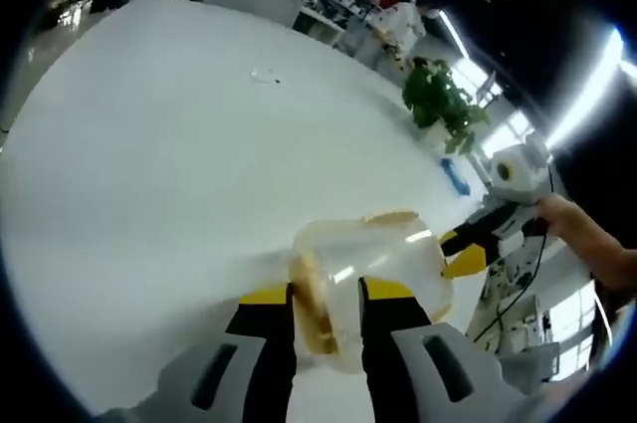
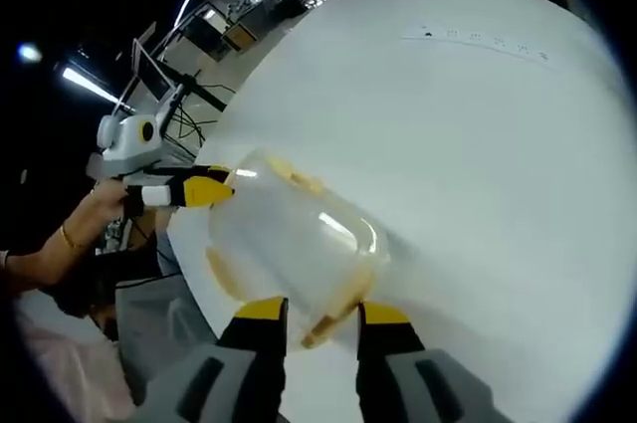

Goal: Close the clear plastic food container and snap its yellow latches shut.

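Clear rounded plastic container [image 1: 368, 264] with yellow latches, near smooth white counter [image 1: 169, 164] edge, my left gripper [image 1: 328, 314] and right gripper [image 2: 323, 328] each clamped on its rim.

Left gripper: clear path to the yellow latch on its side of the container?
Probably yes. The left gripper already straddles the container edge, jaws either side of a yellow latch; nothing lies between. The right gripper is at the far side.
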{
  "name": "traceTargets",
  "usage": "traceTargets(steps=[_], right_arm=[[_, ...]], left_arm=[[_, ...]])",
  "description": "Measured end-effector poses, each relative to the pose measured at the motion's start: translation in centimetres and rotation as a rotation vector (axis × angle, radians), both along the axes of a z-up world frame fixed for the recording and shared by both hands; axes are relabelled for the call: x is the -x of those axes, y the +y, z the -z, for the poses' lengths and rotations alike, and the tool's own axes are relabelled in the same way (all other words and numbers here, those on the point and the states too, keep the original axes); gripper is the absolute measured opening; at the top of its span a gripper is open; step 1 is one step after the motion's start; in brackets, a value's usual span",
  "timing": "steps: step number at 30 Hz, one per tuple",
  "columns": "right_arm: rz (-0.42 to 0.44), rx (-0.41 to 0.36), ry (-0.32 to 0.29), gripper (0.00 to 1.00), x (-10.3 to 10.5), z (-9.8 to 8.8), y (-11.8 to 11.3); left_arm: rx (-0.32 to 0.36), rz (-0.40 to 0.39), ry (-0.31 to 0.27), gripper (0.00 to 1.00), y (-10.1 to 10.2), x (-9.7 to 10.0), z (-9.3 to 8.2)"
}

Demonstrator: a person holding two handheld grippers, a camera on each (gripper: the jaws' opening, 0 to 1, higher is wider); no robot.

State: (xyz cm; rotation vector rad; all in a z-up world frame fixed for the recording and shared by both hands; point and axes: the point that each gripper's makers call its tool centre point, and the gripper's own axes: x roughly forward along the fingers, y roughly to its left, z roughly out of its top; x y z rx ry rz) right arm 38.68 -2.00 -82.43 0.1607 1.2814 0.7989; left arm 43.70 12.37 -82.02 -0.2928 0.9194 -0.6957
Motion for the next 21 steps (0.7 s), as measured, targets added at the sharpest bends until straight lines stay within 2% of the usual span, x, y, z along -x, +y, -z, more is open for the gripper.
traceTargets(steps=[1, 3, 5, 6, 7, 8, 9, 11, 12, 14, 16, 18, 21], right_arm=[[-0.017, 0.004, -0.009, 0.25, 0.1, 0.0, 0.0], [-0.053, 0.029, -0.037, 0.27, 0.0, -0.1, 0.0], [-0.183, 0.074, -0.136, 0.30, -0.5, -0.2, -0.3], [-0.208, 0.100, -0.148, 0.33, -0.4, -0.2, -0.5], [-0.213, 0.140, -0.132, 0.36, -0.3, -0.3, -1.1], [-0.218, 0.158, -0.146, 0.37, -0.7, -0.4, -1.3], [-0.223, 0.164, -0.183, 0.35, -1.2, -0.8, -1.4], [-0.224, 0.154, -0.234, 0.31, -1.9, -1.7, -1.2], [-0.236, 0.161, -0.261, 0.30, -2.2, -2.3, -1.1], [-0.283, 0.188, -0.326, 0.29, -3.0, -2.8, -0.8], [-0.324, 0.164, -0.380, 0.24, -3.3, -3.3, 0.3], [-0.343, 0.129, -0.400, 0.19, -3.3, -3.6, 1.6], [-0.370, 0.101, -0.408, 0.16, -3.0, -3.7, 3.2]], left_arm=[[-0.018, 0.032, -0.024, 0.24, -0.1, 0.0, 0.0], [-0.024, 0.023, -0.025, 0.25, -0.3, -0.1, -0.2], [-0.068, 0.020, -0.047, 0.28, -0.1, -0.3, -0.3], [-0.106, 0.036, -0.088, 0.32, 0.2, -0.5, -0.3], [-0.130, 0.060, -0.119, 0.39, 0.2, -0.5, -0.5], [-0.129, 0.051, -0.110, 0.45, 0.3, -0.4, -0.7], [-0.139, 0.038, -0.128, 0.47, 0.5, -0.7, -1.3], [-0.147, 0.046, -0.200, 0.44, 0.5, -1.3, -2.4], [-0.158, 0.087, -0.231, 0.42, 0.2, -1.1, -2.8], [-0.184, 0.150, -0.253, 0.42, -0.5, -0.5, -3.1], [-0.229, 0.235, -0.305, 0.41, -1.4, -0.1, -3.1], [-0.266, 0.310, -0.361, 0.39, -2.3, 0.1, -2.8], [-0.288, 0.380, -0.394, 0.37, -3.4, 0.5, -2.6]])
